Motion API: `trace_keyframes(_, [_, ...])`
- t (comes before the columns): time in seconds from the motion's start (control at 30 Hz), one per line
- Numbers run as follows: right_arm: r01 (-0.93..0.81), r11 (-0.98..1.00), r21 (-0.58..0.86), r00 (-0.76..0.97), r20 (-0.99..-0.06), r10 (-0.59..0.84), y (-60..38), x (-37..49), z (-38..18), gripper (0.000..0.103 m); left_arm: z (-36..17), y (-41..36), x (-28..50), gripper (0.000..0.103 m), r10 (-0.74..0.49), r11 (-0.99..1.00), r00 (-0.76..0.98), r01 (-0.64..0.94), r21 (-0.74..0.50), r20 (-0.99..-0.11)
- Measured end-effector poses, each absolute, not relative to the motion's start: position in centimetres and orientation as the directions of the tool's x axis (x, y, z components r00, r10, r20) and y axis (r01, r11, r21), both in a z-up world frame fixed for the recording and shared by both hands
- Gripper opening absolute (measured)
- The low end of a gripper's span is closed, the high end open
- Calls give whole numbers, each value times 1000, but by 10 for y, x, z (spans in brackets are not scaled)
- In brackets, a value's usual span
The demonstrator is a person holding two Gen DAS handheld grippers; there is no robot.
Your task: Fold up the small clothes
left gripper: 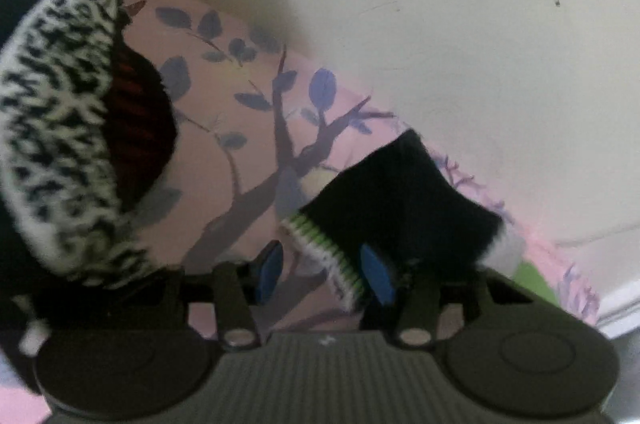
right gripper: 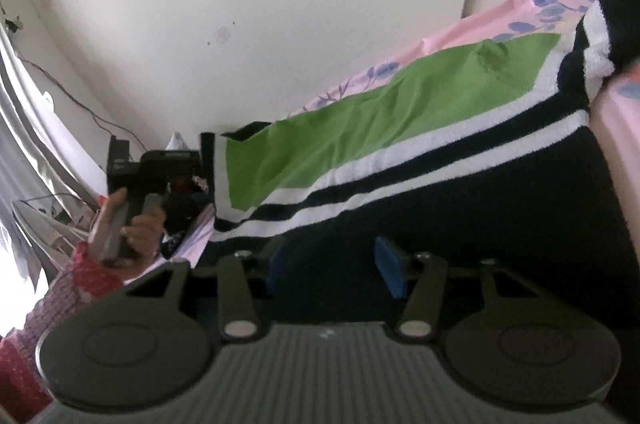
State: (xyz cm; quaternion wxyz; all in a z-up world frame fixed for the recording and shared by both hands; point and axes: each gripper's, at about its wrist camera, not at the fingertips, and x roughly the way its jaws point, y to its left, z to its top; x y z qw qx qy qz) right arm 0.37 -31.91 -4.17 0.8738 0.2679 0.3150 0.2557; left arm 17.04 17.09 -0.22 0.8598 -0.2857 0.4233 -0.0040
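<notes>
A black garment with white stripes and a green panel [right gripper: 380, 128] lies spread on the pink floral sheet [right gripper: 520, 20]. In the left wrist view its black sleeve [left gripper: 400, 196] ends in a green-and-white ribbed cuff [left gripper: 332, 252]. That cuff lies between the blue pads of my left gripper [left gripper: 323, 273], close to the right pad; the left pad stands clear of it, so the gripper is open. My right gripper [right gripper: 333, 268] hovers low over the black body of the garment, its jaws apart and pressing on nothing.
A pile of other clothes, with a black-and-white speckled fleece [left gripper: 60, 124] and a dark red striped piece [left gripper: 136, 128], sits at the left. A white wall [left gripper: 440, 24] borders the sheet. A hand [right gripper: 136, 224] holding the left gripper shows in the right wrist view.
</notes>
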Motion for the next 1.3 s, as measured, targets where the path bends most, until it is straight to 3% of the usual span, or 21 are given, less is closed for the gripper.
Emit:
trace_keyframes(0.03, [-279, 724, 631, 670, -412, 617, -319, 4, -41, 51, -4, 170, 172, 6, -254, 831, 639, -239, -502, -726])
trace_keyframes(0.13, [-279, 726, 628, 673, -412, 615, -318, 1, -40, 51, -6, 175, 171, 7, -263, 809, 626, -271, -521, -734])
trace_keyframes(0.2, [-282, 732, 620, 674, -414, 611, -318, 1, -39, 51, 13, 183, 159, 7, -201, 837, 643, -279, -471, -739])
trace_keyframes(0.43, [-295, 727, 620, 668, -410, 621, -319, 1, -39, 54, 159, 271, 50, 7, 44, 851, 807, -339, -401, -589])
trace_keyframes(0.57, [-299, 713, 635, 663, -399, 633, -320, 1, -40, 57, 209, 284, 25, 7, 66, 855, 814, -344, -388, -577])
trace_keyframes(0.7, [-295, 708, 642, 668, -391, 633, -320, -1, -40, 58, 227, 235, 38, 7, -1, 910, 808, -244, -336, -589])
trace_keyframes(0.8, [-294, 703, 647, 671, -384, 634, -322, -2, -40, 59, 238, 179, 58, 7, -124, 929, 800, -114, -351, -586])
trace_keyframes(1.0, [-292, 696, 656, 676, -373, 635, -326, -3, -40, 60, 257, 25, 111, 7, -344, 932, 736, 189, -310, -583])
trace_keyframes(1.07, [-288, 693, 661, 679, -369, 634, -327, -4, -40, 61, 253, -26, 129, 12, -397, 917, 700, 273, -291, -593])
trace_keyframes(1.13, [-282, 687, 669, 682, -364, 635, -330, -4, -41, 63, 244, -60, 142, 21, -429, 903, 663, 325, -281, -613])
trace_keyframes(1.3, [-277, 679, 680, 681, -359, 638, -330, -5, -41, 63, 200, -57, 169, 23, -403, 915, 636, 282, -287, -658])
